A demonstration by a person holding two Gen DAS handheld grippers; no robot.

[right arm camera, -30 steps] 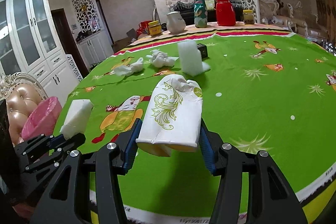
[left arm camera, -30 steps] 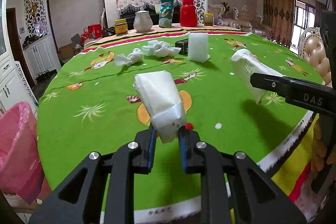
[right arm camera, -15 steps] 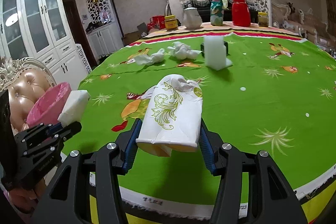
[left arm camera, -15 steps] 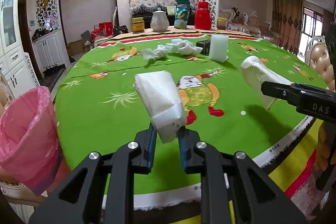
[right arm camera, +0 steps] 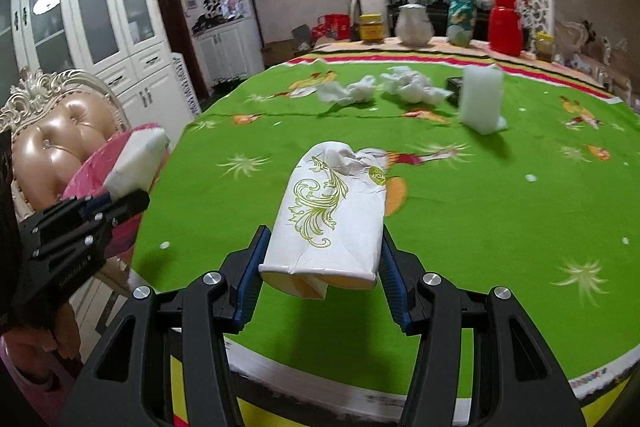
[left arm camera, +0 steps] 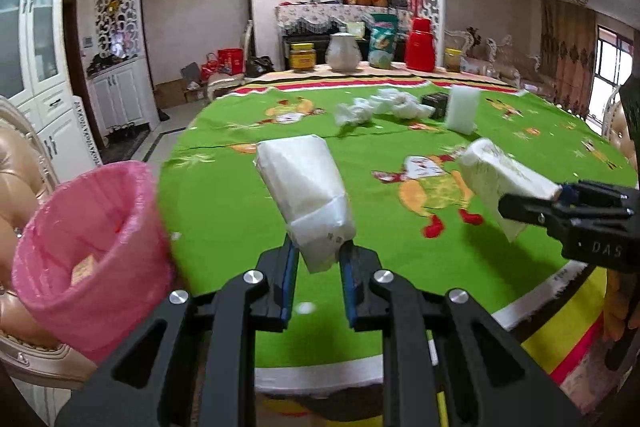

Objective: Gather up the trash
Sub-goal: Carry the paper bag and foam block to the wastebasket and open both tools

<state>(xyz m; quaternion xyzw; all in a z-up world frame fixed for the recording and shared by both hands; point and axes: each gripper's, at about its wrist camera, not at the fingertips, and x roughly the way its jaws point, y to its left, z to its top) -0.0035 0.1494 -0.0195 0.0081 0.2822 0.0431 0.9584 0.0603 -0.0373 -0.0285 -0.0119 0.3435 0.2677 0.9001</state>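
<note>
- Left wrist view: the left gripper [left arm camera: 318,259] is clamped on a white tissue pack [left arm camera: 306,195], its blue-lined pads pinching the plastic tail end while the bulk of the pack sticks up and forward, clear of the table.
- Just to the left, beside the table's edge, stands a bin lined with a pink bag [left arm camera: 90,255]; a yellowish scrap lies inside it (too blurred to identify).
- The round table wears a green cartoon-print cloth [left arm camera: 224,203]. Toward its far side lie crumpled tissues [left arm camera: 384,107], a small dark box [left arm camera: 434,103] and an upright white foam block [left arm camera: 462,109].
- At the right edge of this view the right gripper [left arm camera: 560,201] comes in sideways, carrying a crushed paper cup [left arm camera: 498,179] above the cloth.
- Right wrist view: the right gripper [right arm camera: 322,267] is closed on the crushed paper cup [right arm camera: 332,219], pads pressing both flanks near the flattened rim; the cup is white with a green-gold scroll print and points away from the camera.
- At the left the left gripper [right arm camera: 116,201] holds the white tissue pack [right arm camera: 136,161] right in front of the pink bag [right arm camera: 92,167], with a tufted chair [right arm camera: 60,143] behind.
- Farther across the cloth [right arm camera: 480,211] sit the crumpled tissues [right arm camera: 408,87] and the foam block [right arm camera: 480,103]; at the back edge are a white jug [right arm camera: 414,23] and a red flask [right arm camera: 506,27].
</note>
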